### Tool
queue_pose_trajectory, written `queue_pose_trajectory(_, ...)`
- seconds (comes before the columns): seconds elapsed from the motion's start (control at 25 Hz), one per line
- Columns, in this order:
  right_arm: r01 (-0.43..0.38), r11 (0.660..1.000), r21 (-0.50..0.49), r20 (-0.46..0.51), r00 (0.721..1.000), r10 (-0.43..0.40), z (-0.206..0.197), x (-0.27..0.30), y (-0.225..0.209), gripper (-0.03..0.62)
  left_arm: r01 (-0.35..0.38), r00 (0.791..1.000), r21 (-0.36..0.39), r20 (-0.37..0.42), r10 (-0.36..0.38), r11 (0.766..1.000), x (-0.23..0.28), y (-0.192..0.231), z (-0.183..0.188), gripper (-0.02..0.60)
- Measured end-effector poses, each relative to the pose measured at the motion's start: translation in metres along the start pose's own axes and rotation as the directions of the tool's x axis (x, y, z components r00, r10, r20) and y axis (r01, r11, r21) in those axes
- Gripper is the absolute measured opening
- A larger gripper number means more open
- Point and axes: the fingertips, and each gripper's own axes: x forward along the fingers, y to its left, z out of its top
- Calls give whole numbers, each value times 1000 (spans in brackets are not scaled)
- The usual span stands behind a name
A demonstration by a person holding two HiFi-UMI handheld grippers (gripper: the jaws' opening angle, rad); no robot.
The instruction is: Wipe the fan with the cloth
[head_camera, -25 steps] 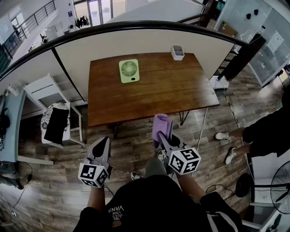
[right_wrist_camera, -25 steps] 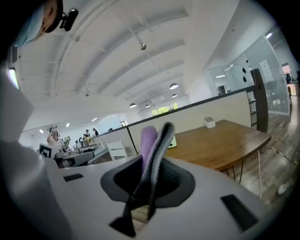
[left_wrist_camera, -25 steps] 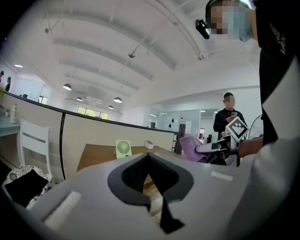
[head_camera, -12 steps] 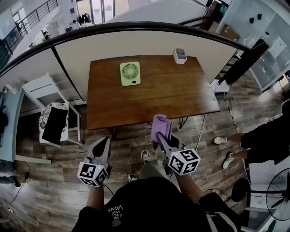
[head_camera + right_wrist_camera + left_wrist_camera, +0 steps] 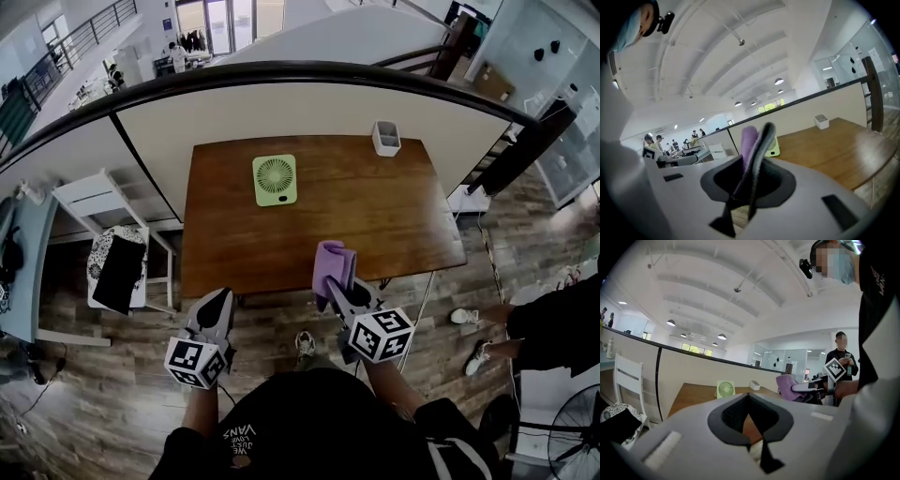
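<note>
The right claw (image 5: 757, 136) hides part of the fan (image 5: 774, 149).

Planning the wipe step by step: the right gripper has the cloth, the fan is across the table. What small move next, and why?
Probably carry the right gripper forward over the table toward the green fan. Its jaws are shut on the purple cloth, but the cloth is only at the table's near edge, while the fan sits near the far edge, untouched.
</note>
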Motion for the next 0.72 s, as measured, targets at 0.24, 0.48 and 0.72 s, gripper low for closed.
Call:
queue_pose_trajectory(0.24,-48,999,-20,-19,999,47,25,32,-38,89,-48,999,-10,7,48,999,46,5,11,11)
queue_pose_trajectory(0.48,-102,995,-23,-35,994,101,38,58,-64,89,-93,995,-26,14,94,995,79,6,15,11)
queue_pose_trajectory(0.72,-123,992,8,-49,991,123,39,78,-72,89,-129,992,-54,-12,129,990,86,18,6,11)
